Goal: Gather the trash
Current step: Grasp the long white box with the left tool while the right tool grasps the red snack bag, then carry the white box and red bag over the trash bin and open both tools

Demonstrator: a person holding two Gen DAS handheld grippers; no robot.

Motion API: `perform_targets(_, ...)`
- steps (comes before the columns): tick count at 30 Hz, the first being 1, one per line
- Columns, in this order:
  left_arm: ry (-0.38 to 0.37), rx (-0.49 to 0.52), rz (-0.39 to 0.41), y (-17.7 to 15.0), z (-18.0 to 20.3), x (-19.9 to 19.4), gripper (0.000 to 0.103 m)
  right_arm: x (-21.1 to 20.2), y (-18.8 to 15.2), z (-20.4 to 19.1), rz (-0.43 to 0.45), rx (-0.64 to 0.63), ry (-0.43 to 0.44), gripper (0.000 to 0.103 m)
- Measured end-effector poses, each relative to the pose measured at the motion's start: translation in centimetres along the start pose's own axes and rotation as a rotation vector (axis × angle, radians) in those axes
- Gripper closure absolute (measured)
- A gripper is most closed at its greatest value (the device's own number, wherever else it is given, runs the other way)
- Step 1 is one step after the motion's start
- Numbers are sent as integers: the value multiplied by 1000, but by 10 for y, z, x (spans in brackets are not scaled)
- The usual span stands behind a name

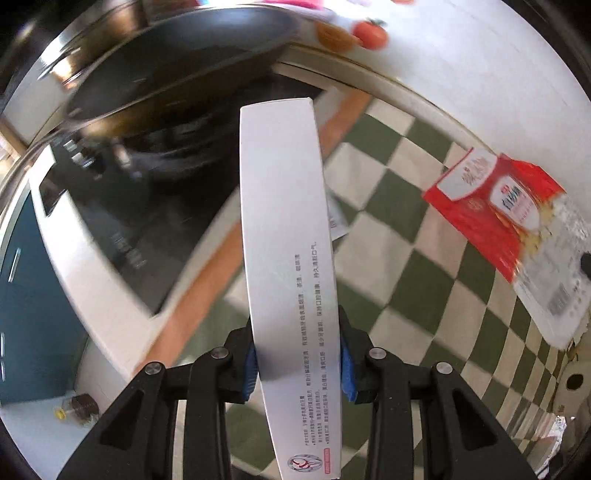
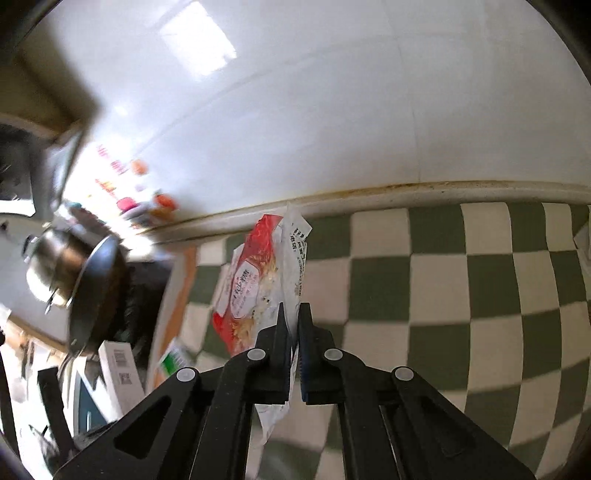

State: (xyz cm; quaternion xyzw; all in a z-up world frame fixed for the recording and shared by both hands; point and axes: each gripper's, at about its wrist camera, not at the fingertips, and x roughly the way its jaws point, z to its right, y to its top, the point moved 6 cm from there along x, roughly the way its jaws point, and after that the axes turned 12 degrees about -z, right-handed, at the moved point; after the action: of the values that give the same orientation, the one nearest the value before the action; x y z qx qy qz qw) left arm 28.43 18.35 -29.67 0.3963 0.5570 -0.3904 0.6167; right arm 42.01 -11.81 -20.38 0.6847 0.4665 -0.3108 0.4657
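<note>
Our left claw (image 1: 298, 363) was clamped on a long white carton (image 1: 286, 236), its blue pads (image 1: 251, 363) pressing both long sides; the carton ran from the claw straight toward twelve o'clock, clear of the green-and-white checked table (image 1: 399, 229). At two to three o'clock from it hung the red-and-white plastic wrapper (image 1: 506, 221), also off the table. At ten o'clock we saw a dark pan (image 1: 177, 70) over a black stove (image 1: 122, 206), and a tomato (image 1: 371, 33) near one o'clock by the wall. Our right claw (image 2: 291, 321) was pinched tight on the wrapper's (image 2: 258, 269) clear edge, the red part lifting toward eleven o'clock. The view blurred, so the finer print stayed unreadable.
</note>
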Motion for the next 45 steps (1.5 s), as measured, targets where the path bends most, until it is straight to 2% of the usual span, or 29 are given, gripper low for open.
perform_targets(2,-5,-15,17,-18,-28,-9,72,-19,-31,-19,-10,-35,28,100)
perform_targets(8,-14,-114,55,-87,-133,-30,72,-27,-133,-110,-97,-162,105,100)
perform_targets(13,25,-231,39,-158,-232,-23,72,11,-250,-203,-225,-304,151,100)
perform_targets(17,62,-366,-30,-216,-320,12,72,60,-340,-265,-336,-427,151,100)
perform_targets(19,58,-453,-84,-245,-365,41,72,92,-380,-291,-385,-495,128,100)
perform_targets(24,24,-614,-191,-285,-440,128,72,188,-462,-327,-490,-641,37,100)
perform_targets(28,-35,-713,-278,-311,-485,228,72,284,-527,-337,-570,-739,-37,100)
perform_targets(32,-162,-793,-359,-329,-522,342,72,389,-587,-333,-640,-812,-110,100)
perform_targets(34,-261,-852,-382,-334,-536,401,72,445,-618,-327,-673,-847,-148,100)
perform_targets(40,-482,-973,-442,-337,-552,525,71,546,-676,-318,-707,-971,-211,100)
perform_targets(45,-584,-986,-511,-328,-547,574,70,593,-705,-312,-753,-1032,-259,100)
